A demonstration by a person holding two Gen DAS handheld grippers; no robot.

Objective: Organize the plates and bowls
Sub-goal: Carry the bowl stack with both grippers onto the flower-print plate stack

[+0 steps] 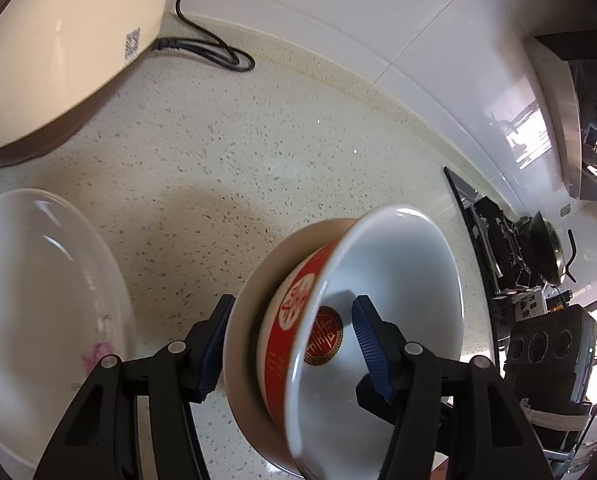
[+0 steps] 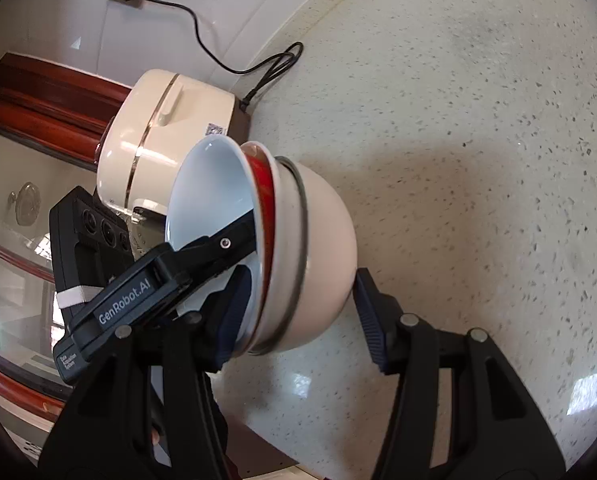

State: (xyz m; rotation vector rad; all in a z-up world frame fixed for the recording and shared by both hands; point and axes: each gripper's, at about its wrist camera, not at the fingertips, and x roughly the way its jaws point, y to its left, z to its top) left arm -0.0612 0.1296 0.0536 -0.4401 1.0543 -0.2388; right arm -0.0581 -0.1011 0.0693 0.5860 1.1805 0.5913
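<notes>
2 grippers hold 1 stack of bowls (image 1: 338, 340) tipped on its side above the surface (image 1: 218, 140). Your left gripper (image 1: 294, 344) and right gripper (image 2: 302, 300) have jaws clamped across it, 1 pad inside, 1 outside. The plate (image 1: 38, 300) lies left.

left gripper (image 1: 292, 350) jaws clamp nested bowls (image 1: 378, 320) | tilted above counter (image 1: 218, 160) | plate (image 1: 38, 300) left

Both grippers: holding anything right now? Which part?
Yes. Both clamp the nested bowl stack at its rim side, each with one finger inside the inner white bowl and one on the outer bowl's wall: left gripper, right gripper.
</notes>
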